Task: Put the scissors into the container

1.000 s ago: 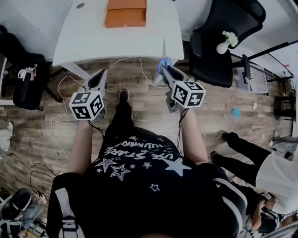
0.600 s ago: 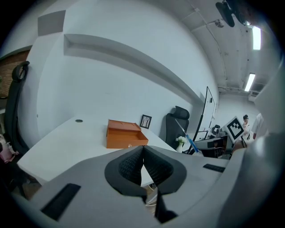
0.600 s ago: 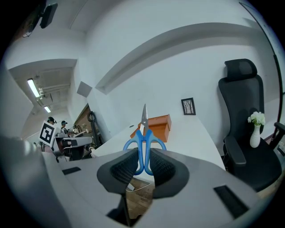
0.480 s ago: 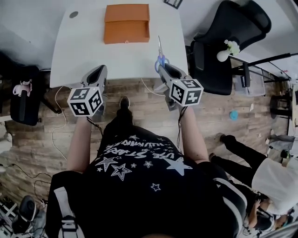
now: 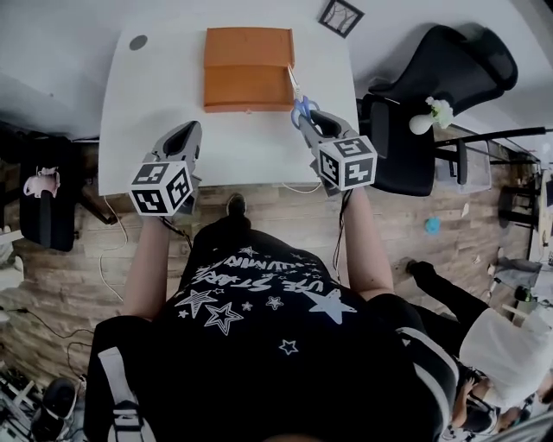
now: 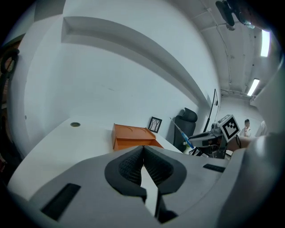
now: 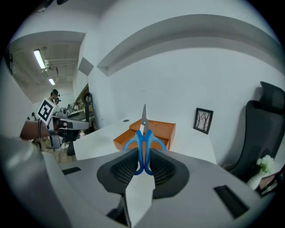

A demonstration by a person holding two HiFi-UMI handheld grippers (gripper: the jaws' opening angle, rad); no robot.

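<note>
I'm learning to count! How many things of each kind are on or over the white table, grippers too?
orange container: 1
blue-handled scissors: 1
picture frame: 1
hand-held grippers, the left hand-held gripper and the right hand-held gripper: 2
Total: 5

This is an office. A white desk [image 5: 147,112] stands on a wood-plank floor [image 5: 60,285] beside a black office chair [image 5: 436,65]. Strip lights [image 7: 39,58] run along the ceiling.
</note>
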